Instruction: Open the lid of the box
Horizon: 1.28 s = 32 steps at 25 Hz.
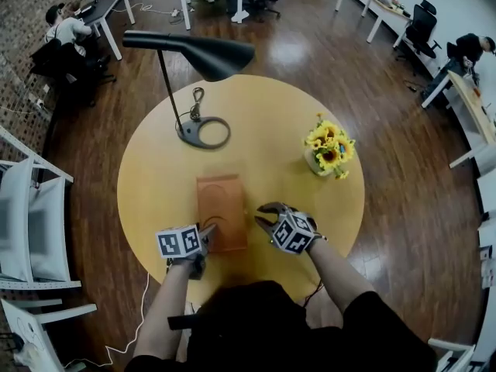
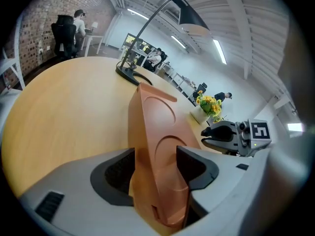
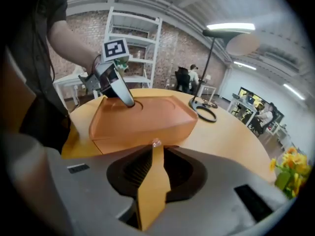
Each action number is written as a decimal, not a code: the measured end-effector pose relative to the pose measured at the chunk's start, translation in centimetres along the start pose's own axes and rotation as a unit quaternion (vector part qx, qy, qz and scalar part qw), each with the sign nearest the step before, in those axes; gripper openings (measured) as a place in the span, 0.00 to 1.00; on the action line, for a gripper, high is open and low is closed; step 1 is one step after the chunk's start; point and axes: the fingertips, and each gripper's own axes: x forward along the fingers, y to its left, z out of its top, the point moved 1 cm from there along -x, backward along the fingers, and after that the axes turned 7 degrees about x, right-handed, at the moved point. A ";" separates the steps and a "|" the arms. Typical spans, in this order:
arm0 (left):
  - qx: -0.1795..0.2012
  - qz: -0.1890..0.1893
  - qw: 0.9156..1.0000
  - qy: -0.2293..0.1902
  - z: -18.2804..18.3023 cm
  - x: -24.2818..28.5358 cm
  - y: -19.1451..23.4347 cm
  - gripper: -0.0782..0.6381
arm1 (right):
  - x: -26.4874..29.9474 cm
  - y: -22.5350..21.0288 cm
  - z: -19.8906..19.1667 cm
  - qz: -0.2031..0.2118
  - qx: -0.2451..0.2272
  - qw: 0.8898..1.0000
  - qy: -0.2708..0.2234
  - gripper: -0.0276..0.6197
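- The left gripper (image 2: 155,154) clamped the near end of the smooth, round-cornered terracotta box (image 1: 221,208), which lay on the round wooden table (image 1: 155,184).
- The right gripper (image 3: 157,150), narrowed to a slit, met a shiny catch (image 3: 156,143) on the box's right side.
- Farther off stood a black cone-shaded lamp (image 1: 194,53) and sunflowers (image 1: 329,146).

Looks like an open-plan office to me: desks (image 1: 108,5) line the edges of a dark wood floor (image 1: 310,45), with black swivel chairs (image 1: 422,23) and people (image 1: 68,28) sitting at work. There's a bare brick wall (image 3: 167,48), white shelving (image 3: 140,41) against it, and strip lights (image 3: 230,27) overhead
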 end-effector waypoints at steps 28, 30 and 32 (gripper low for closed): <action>0.004 0.043 0.999 0.008 -0.2 -0.4 0.2 0.47 | 2.8 -2.6 -4.8 0.104 -0.128 0.983 0.085 0.16; -0.001 0.043 0.999 0.011 -0.4 -0.4 0.6 0.47 | 1.7 -3.5 -5.9 0.090 -0.113 0.985 0.098 0.16; -0.004 0.041 0.999 0.012 -0.5 -0.3 0.7 0.47 | 1.0 -4.2 -7.4 0.083 -0.103 0.985 0.113 0.16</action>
